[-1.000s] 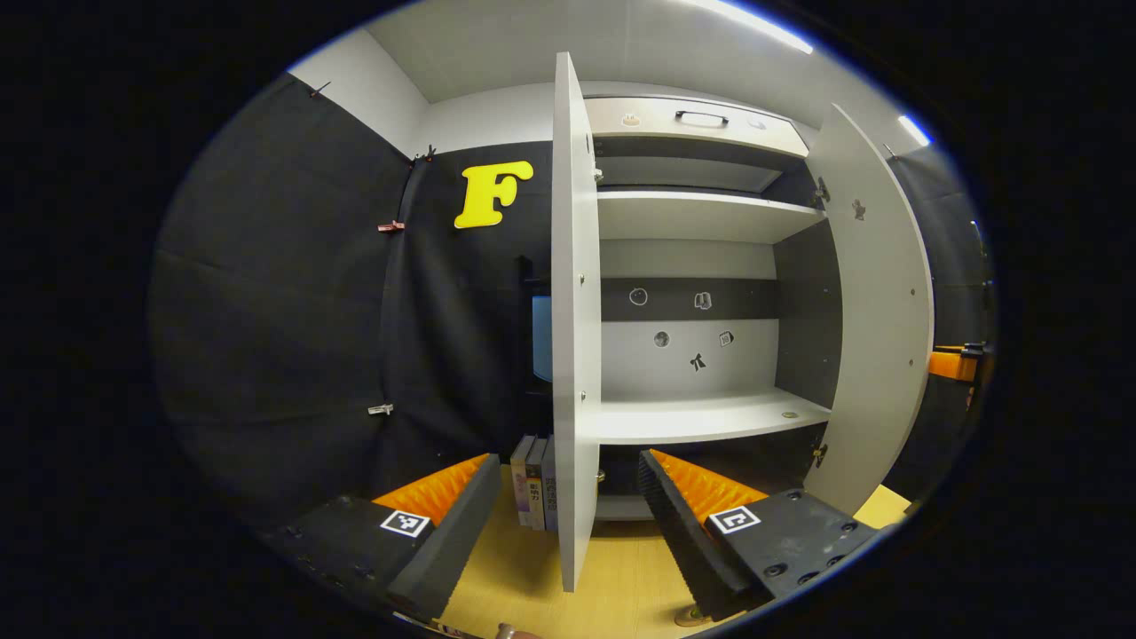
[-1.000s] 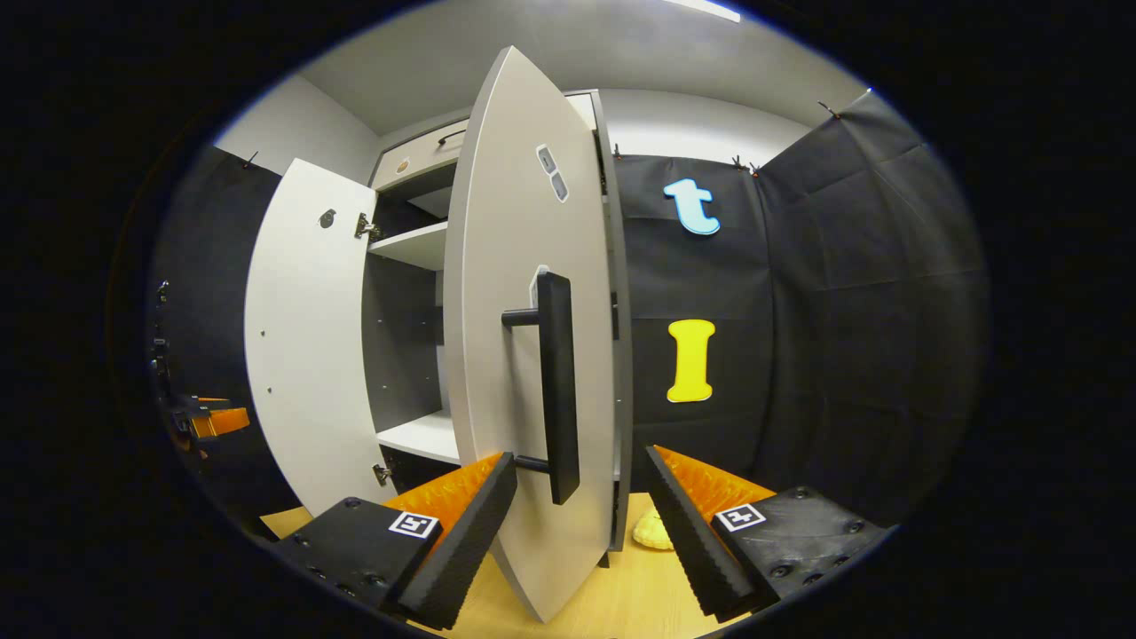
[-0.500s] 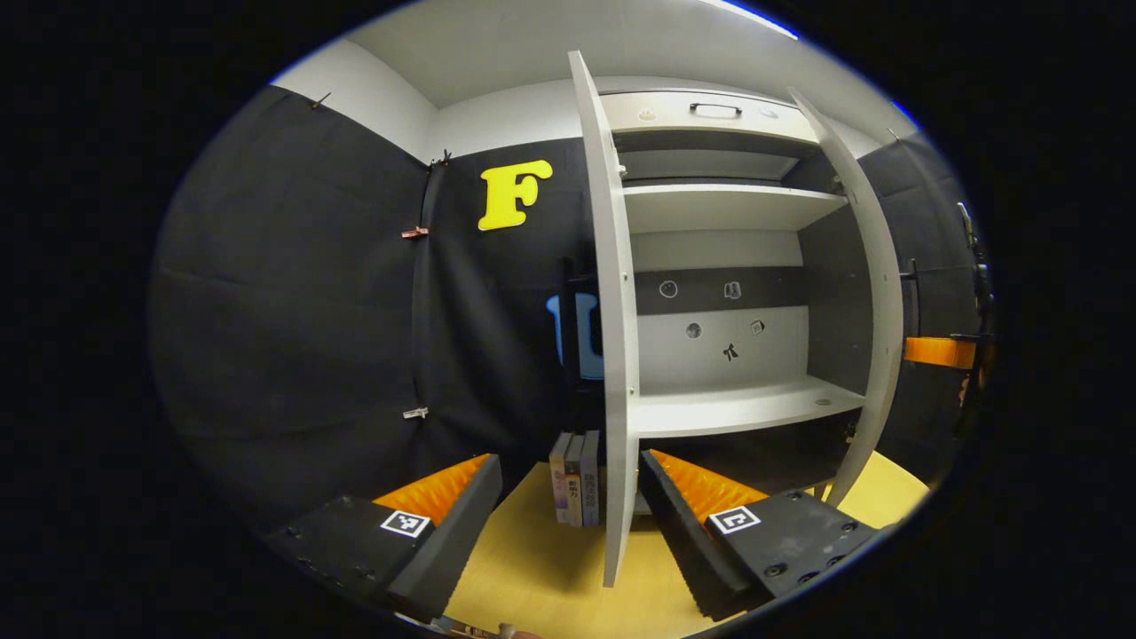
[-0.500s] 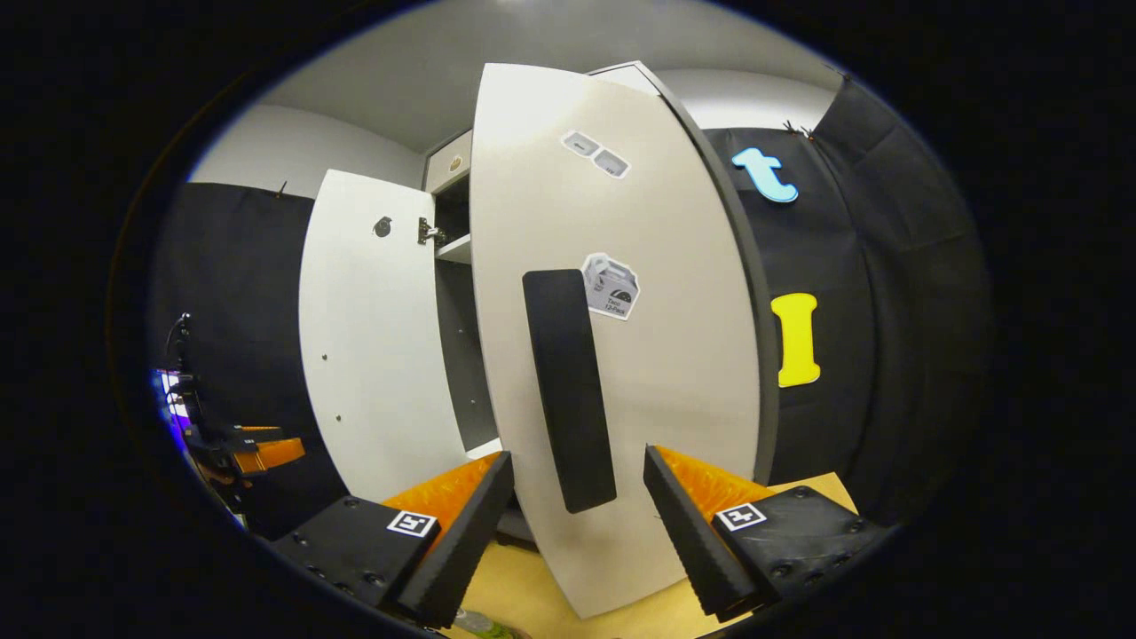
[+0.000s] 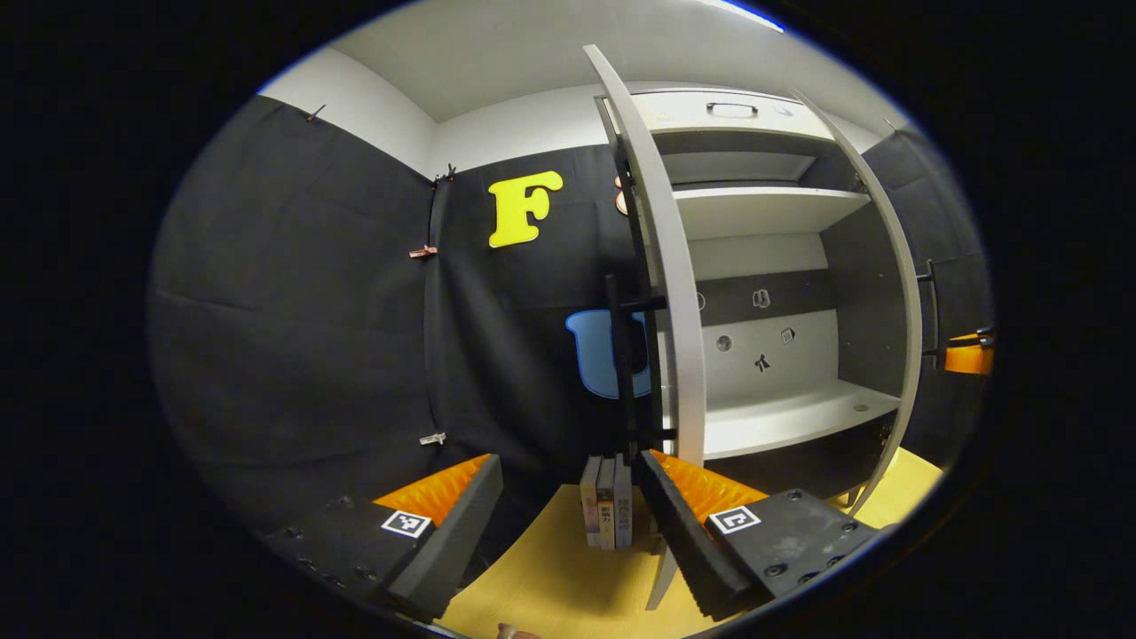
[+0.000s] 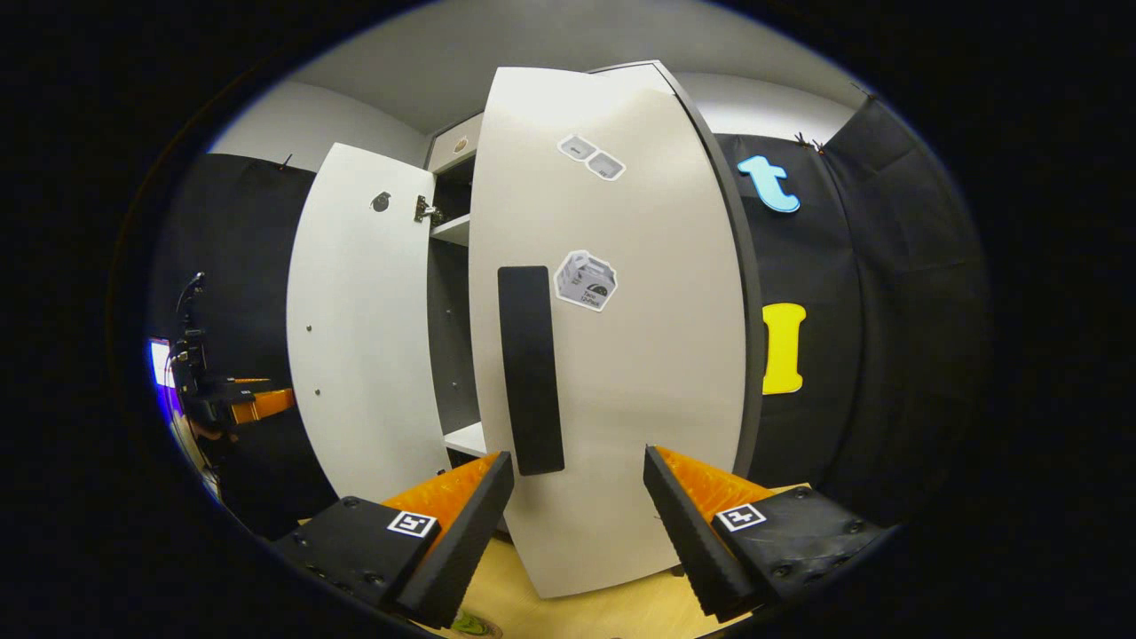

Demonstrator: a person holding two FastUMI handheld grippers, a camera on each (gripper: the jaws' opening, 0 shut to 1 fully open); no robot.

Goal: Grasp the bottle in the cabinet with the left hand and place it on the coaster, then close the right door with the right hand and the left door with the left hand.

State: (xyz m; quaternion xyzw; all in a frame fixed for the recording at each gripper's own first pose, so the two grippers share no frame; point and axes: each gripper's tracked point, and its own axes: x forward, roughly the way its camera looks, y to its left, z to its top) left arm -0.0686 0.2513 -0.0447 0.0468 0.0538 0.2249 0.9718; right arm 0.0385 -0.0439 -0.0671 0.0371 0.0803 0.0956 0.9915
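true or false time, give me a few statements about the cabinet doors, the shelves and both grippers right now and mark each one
1. Both white cabinet doors are fully shut. False: the left door stands open, and the right door is swung far round but not shown latched.
2. The right gripper is open and grips nothing. True.
3. The long black handle on the right door lies between the right gripper's fingers. False: it sits above and beyond them, apart.
4. The white lower shelf holds a bottle. False: no bottle stands on the visible part.
5. A few upright books stand on the wooden tabletop beside the left door. True.
6. The left gripper is open. True.
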